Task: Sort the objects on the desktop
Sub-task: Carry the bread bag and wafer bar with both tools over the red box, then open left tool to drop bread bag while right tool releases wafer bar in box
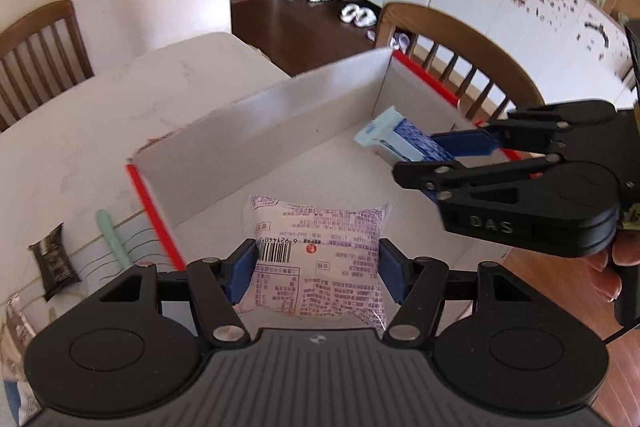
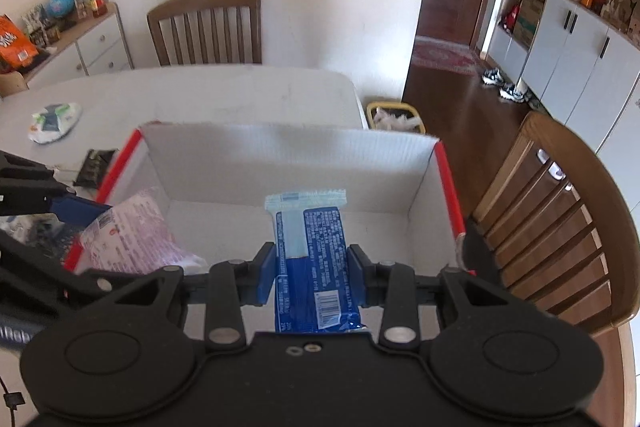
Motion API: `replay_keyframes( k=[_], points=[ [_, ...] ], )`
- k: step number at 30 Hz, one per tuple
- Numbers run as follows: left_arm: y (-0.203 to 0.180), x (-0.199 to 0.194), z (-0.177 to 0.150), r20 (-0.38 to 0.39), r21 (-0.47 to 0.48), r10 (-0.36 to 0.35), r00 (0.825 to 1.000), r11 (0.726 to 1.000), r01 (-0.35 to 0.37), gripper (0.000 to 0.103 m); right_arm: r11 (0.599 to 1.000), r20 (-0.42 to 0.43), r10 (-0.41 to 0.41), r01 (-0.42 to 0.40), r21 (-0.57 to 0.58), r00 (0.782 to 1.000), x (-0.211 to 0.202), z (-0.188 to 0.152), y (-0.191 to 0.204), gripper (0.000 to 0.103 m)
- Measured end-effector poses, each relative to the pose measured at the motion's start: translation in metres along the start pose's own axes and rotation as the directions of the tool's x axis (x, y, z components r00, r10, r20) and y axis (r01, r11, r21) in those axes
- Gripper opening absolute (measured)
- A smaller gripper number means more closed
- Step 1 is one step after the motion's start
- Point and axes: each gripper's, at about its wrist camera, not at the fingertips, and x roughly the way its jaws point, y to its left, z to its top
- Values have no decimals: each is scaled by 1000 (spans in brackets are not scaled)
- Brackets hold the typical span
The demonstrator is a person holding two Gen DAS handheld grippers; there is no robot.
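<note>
Left gripper (image 1: pixel 316 269) clamping purple-print packet (image 1: pixel 316 251), right gripper (image 2: pixel 312 273) clamping blue packet (image 2: pixel 314 259), green-white pouch (image 2: pixel 54 121) only right view

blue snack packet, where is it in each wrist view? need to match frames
Left wrist: blue snack packet sits right of centre, held in the right claw over the box.
Right wrist: the packet is at lower centre, pinched between the claw's blue pads.
Shared landmark: white cardboard box with red-edged corners.
</note>
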Motion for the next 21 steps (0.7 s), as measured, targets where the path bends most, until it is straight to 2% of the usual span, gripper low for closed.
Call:
replay_keyframes(
  k=[5,11,15,21],
  points=[
    [-2,26,3,-49,33,5,999,999,-4,63,1000,-79,11,-11,5,997,30,-2,-2,37],
    [-7,48,12,-101,66,9,995,998,-2,63,1000,-132,7,-4,22,991,52,-3,-9,37],
    [-13,63,17,-137,44,6,991,999,0,63,999,-172,4,3,43,985,67,-3,-13,37],
    [-14,76,17,-178,62,21,984,998,-10,63,998,-224,7,7,60,975,81,-9,-14,37]
  ],
)
